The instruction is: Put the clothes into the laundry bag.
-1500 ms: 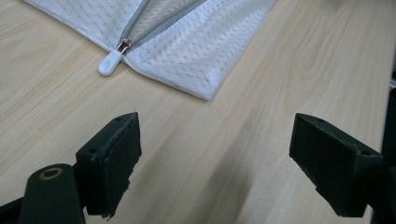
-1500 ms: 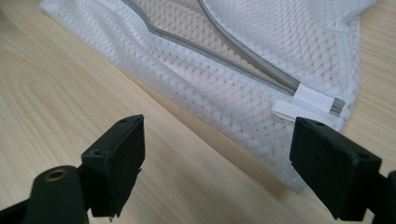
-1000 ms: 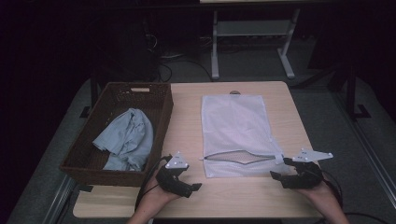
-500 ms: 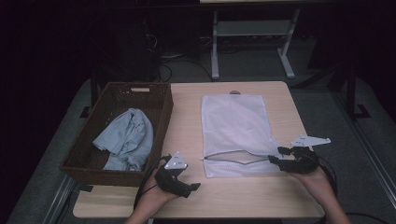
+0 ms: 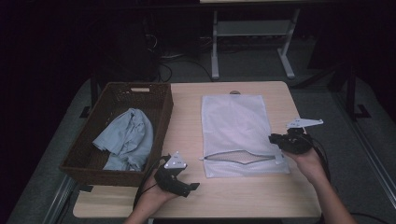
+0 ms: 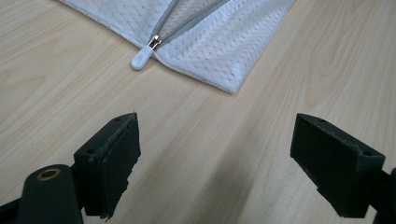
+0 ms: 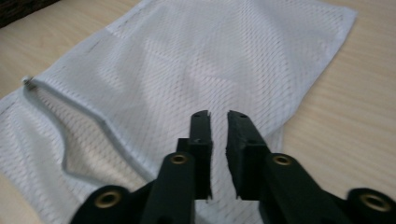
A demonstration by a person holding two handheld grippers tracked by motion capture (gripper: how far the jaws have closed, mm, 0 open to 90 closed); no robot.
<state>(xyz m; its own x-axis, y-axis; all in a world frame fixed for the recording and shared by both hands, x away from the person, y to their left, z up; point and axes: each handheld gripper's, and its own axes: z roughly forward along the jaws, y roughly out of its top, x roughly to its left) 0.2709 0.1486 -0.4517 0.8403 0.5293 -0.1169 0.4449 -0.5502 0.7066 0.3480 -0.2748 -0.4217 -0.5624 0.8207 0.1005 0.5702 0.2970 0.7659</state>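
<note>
A white mesh laundry bag lies flat on the wooden table, its zip partly undone near the front edge. My right gripper is at the bag's right edge, just above the mesh. Its jaws have just been closing and now stand almost together; I see nothing pinched between them. My left gripper rests near the table's front, left of the bag. It is open over bare wood, with the white zip pull ahead of it.
A dark wicker basket sits on the table's left side with a pale blue cloth bunched inside. Beyond the table stand a white metal frame and cables on the grey floor.
The right gripper has moved away from the front edge to the bag's right side, and its jaws have gone from wide apart to nearly together. The left gripper has stayed put.
</note>
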